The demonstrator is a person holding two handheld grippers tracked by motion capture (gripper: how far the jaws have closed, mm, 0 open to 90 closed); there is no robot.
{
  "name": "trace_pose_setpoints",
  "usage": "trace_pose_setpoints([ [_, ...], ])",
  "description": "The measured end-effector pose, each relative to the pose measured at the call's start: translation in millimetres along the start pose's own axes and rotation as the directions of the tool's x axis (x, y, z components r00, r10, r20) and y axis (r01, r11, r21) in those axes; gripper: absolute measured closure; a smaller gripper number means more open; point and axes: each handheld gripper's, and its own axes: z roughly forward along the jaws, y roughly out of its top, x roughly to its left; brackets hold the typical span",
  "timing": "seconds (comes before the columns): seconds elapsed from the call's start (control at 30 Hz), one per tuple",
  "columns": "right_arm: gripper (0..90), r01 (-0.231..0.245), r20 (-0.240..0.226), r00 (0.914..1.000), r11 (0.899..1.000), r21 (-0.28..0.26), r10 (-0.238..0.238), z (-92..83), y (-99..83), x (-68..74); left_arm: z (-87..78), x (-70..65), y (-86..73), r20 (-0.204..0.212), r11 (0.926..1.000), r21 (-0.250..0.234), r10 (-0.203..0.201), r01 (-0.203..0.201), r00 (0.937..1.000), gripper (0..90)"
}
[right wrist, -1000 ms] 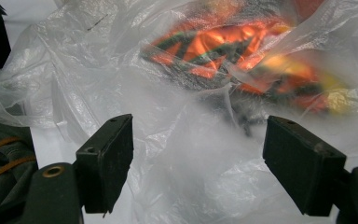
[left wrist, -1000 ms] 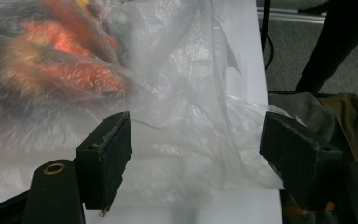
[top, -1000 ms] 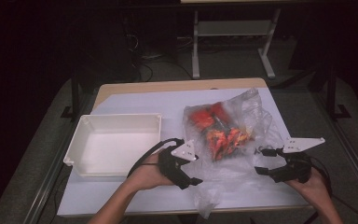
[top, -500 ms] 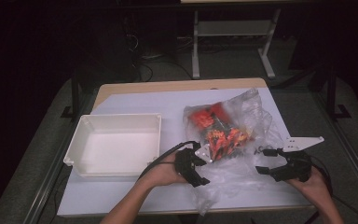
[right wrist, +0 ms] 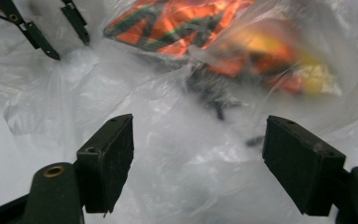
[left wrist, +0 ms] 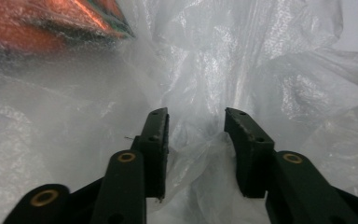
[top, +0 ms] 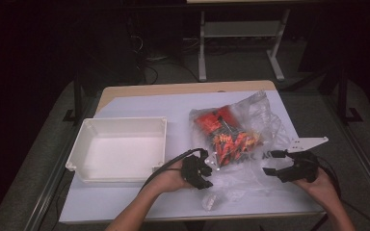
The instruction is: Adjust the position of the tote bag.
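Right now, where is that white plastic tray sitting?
In the high view the white tray sits empty on the left half of the table, left of the clear bag of orange packets and just beyond the left claw.

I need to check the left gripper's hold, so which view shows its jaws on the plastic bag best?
The left gripper view: the left gripper straddles a fold of the plastic bag, its closing jaws still apart. The high view shows its back; the right gripper view, distant tips.
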Motion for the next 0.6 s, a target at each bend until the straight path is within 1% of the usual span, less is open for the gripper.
trace_pose_setpoints([
  [0.03,24.2,0.0,0.002,1.0,1.0,0.004,0.0,1.1,2.2,-1.6,0.0,0.1,0.1,0.005,1.0,-0.001,-0.006,0.006,1.0,64.9],
  [0.1,24.2,0.013,0.014,0.9998,1.0,0.017,-0.014,3.6,7.3,-5.3,0.4,-0.9,0.1,0.001,0.9999,-0.006,-0.008,0.008,1.0,69.4],
  [0.17,24.2,0.016,0.018,0.9997,1.0,0.021,-0.017,5.7,11.3,-9.2,0.6,-2.3,0.3,0.0,1.0,-0.008,-0.002,0.002,1.0,74.1],
  [0.23,24.6,0.008,0.024,0.9997,0.999,0.035,-0.009,8.3,14.8,-13.0,1.3,-3.4,0.8,-0.003,0.9999,-0.012,-0.009,0.009,1.0,78.4],
  [0.27,24.7,0.007,0.025,0.9997,1.0,0.03,-0.007,10.4,15.8,-16.0,1.4,-3.8,1.3,-0.006,0.9999,-0.009,-0.008,0.008,1.0,80.7],
  [0.33,24.8,-0.002,0.034,0.9994,0.999,0.039,0.001,13.8,16.6,-20.1,1.8,-5.1,2.1,-0.011,1.0,-0.008,-0.006,0.005,0.9999,84.9],
  [0.4,25.2,-0.021,0.043,0.9989,0.999,0.047,0.019,16.7,16.9,-22.9,1.6,-6.3,3.2,-0.023,1.0,0.001,-0.001,0.001,0.9997,87.2],
  [0.47,26.8,-0.023,0.053,0.9984,0.998,0.055,0.02,19.2,17.8,-26.8,1.5,-8.2,3.8,-0.037,1.0,0.001,0.0,0.0,0.9993,88.4],
  [0.5,27.1,-0.029,0.055,0.9982,0.997,0.068,0.025,20.1,18.9,-28.0,1.3,-9.2,3.6,-0.036,1.0,0.0,0.003,-0.003,0.9994,88.7],
  [0.6,30.5,-0.017,0.069,0.9976,0.996,0.091,0.01,21.9,24.7,-29.9,-0.1,-11.3,3.1,-0.032,0.9999,-0.01,-0.002,0.001,0.9995,89.0],
])
